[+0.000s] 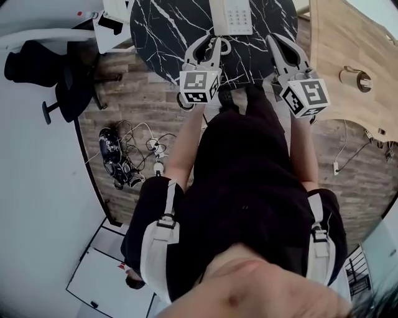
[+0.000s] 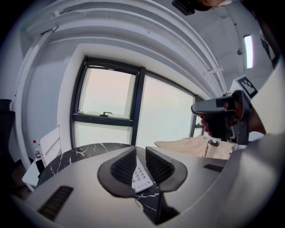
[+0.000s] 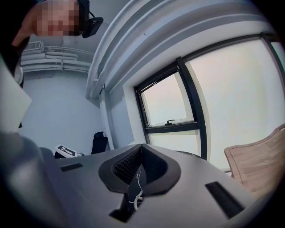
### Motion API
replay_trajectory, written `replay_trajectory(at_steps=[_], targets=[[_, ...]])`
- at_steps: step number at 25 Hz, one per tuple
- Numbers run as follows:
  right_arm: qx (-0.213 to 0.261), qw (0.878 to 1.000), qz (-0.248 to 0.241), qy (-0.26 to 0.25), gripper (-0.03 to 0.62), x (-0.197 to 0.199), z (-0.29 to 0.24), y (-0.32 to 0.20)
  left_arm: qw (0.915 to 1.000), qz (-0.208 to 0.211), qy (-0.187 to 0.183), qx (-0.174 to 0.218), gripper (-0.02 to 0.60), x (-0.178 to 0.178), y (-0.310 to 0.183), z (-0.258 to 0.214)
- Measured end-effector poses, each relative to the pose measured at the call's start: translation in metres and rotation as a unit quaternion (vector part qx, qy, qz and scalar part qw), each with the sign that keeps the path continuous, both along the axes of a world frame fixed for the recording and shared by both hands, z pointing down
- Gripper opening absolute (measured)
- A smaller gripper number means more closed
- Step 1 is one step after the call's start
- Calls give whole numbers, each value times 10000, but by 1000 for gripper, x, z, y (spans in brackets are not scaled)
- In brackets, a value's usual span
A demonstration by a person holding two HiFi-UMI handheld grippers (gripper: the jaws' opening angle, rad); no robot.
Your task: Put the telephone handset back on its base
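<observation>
A white telephone (image 1: 231, 15) with a keypad lies at the far side of the round black marble table (image 1: 168, 31); its coiled cord (image 1: 222, 45) trails toward me. I cannot tell the handset apart from the base. My left gripper (image 1: 208, 42) hovers over the table's near edge, just short of the phone. In the left gripper view its jaws (image 2: 140, 149) stand a narrow gap apart with nothing between them, and the keypad (image 2: 141, 178) shows through the gap. My right gripper (image 1: 272, 40) is beside it at the right, tips touching (image 3: 141, 147), holding nothing.
A light wooden table (image 1: 348, 37) with a small round object (image 1: 354, 77) stands at the right. A black office chair (image 1: 43, 74) is at the left. Cables and a power strip (image 1: 124, 155) lie on the wood floor. Large windows (image 2: 107, 98) are ahead.
</observation>
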State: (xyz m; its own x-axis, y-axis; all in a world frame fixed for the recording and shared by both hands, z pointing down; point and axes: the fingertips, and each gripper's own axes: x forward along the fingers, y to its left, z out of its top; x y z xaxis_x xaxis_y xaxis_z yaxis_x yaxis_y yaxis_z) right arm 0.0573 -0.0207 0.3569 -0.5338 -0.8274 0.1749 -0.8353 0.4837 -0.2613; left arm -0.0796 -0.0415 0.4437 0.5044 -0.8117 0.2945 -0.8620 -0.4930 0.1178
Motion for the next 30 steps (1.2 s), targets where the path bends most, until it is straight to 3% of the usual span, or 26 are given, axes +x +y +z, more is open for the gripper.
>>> replay_trajectory(at_steps=[13,30], targets=[[429,9986,300,100,29,9,-31,19,9963,2,286,805,23,-31,23,-101],[495,9979,326,252,29,4,-37,34,9962,-46,339,803,23,-50,33,-113]])
